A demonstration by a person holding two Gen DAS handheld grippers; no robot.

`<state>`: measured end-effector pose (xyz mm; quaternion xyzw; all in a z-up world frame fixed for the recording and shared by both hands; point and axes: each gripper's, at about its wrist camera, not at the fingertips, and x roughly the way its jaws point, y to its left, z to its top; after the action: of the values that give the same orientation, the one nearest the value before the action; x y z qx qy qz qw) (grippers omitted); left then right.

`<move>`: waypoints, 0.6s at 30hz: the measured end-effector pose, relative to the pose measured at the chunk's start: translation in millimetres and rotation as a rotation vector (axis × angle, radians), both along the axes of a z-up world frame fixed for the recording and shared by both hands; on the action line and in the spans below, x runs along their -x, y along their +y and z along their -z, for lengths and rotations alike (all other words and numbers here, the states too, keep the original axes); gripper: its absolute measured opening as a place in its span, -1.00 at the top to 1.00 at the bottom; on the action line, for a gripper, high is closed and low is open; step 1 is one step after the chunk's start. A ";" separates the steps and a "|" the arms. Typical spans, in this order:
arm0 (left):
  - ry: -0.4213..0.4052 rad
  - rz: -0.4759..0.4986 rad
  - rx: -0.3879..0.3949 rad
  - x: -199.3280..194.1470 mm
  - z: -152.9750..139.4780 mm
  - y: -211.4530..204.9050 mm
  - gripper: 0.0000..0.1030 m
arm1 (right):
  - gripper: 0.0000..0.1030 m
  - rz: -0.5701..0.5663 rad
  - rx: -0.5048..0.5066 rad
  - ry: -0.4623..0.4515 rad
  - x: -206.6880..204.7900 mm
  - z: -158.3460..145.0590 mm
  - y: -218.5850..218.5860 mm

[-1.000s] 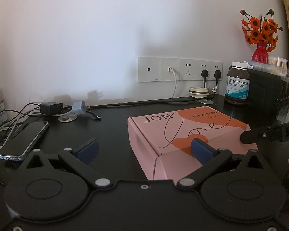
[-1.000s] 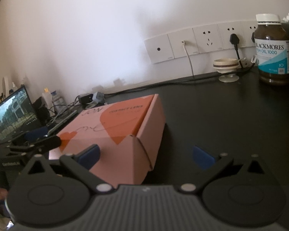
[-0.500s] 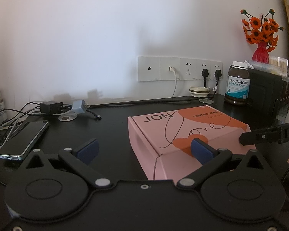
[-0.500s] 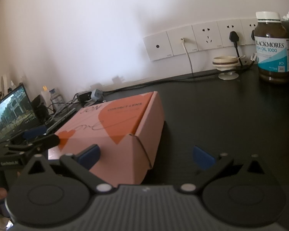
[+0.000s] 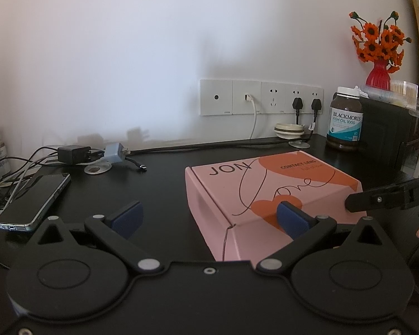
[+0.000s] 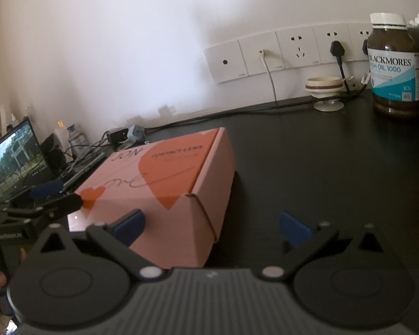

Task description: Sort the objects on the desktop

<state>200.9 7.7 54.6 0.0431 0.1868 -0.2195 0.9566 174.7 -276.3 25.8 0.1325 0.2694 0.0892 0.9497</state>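
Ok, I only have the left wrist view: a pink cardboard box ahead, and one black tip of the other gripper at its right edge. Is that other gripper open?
Observer: Yes. The right gripper is open, with its left pad in front of the pink cardboard box and its right pad over the bare black desk.
Operator: Anything beyond the dark smartphone on my left?
Observer: An open laptop with a lit screen stands there, past the box.
Operator: Anything else beside it?
Observer: Small pale bottles stand by the wall next to the laptop.
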 end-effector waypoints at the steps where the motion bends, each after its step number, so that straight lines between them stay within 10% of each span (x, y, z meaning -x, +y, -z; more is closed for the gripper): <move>1: 0.002 -0.002 -0.001 -0.2 0.2 -0.1 -1.00 | -0.99 0.001 0.000 0.001 -0.1 0.2 -0.1; 18: 0.023 -0.008 0.004 -5.2 1.8 3.1 -1.00 | -0.99 0.015 0.009 0.018 -1.1 2.5 2.2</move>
<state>206.2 10.8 52.7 0.0380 0.1977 -0.2167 0.9553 175.8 -274.1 23.3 0.1308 0.2771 0.0794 0.9486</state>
